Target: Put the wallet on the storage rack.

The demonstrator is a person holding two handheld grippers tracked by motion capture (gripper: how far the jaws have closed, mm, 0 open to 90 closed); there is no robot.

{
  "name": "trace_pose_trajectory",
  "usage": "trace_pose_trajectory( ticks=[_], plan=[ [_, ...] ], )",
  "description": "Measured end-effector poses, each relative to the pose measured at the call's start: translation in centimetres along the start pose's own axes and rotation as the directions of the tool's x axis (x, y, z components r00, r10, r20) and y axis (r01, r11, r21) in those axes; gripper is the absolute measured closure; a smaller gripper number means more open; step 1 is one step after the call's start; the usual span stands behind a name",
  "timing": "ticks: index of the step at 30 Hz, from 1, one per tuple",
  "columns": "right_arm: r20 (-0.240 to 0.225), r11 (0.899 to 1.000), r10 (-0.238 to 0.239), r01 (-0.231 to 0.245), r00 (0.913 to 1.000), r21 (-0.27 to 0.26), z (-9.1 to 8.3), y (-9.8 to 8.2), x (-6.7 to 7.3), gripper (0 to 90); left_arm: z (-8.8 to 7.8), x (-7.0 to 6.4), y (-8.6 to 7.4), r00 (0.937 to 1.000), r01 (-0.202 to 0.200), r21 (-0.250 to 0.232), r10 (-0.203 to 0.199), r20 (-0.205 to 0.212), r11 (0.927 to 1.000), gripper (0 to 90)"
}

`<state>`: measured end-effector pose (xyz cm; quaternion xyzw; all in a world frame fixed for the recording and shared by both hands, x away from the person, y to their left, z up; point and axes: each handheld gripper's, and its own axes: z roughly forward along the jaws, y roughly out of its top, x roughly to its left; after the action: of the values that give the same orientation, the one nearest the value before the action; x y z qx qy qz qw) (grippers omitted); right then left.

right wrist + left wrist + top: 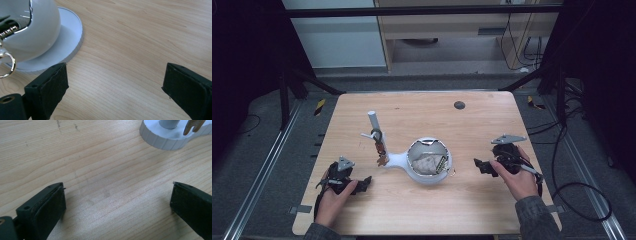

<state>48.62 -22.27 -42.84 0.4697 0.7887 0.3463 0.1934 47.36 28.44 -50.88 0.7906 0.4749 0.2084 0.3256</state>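
Open wooden table is being left along the whole near edge, between the left gripper and the right gripper. The middle is being blocked by a white stand: its bowl is sitting on a flat round base, with a metal ring hanging off the bowl's side toward the right gripper. An upright post with dangling keys is barring the way just ahead of the left gripper. Bare wood is being shown between both pairs of wide-apart jaws. The far half of the table is being kept free except for a small dark disc.
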Motion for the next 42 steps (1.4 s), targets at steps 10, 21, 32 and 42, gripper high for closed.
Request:
trace_pose_trajectory(
  ticks=[10,21,32,42],
  plan=[
    [0.005,0.999,0.031,-0.031,0.9995,0.013,0.3,-1.8,-0.8,5.8,0.0,0.0,0.0,1.0000,0.000,0.001,0.000,0.001,1.0000,0.0],
    [0.005,0.998,0.050,-0.050,0.9987,0.032,0.9,-3.5,-1.3,5.5,0.0,0.0,0.0,1.0000,0.001,0.000,-0.001,0.001,1.0000,0.0],
    [0.004,0.997,0.056,-0.056,0.9984,0.053,1.5,-5.0,-1.5,5.4,0.0,0.0,0.0,1.0000,0.000,0.002,0.000,0.001,1.0000,0.0],
    [0.027,0.996,0.064,-0.065,0.9976,0.063,2.7,-5.8,-1.6,5.3,0.0,0.0,0.0,1.0000,0.000,0.002,0.000,0.001,1.0000,0.0]
  ],
)
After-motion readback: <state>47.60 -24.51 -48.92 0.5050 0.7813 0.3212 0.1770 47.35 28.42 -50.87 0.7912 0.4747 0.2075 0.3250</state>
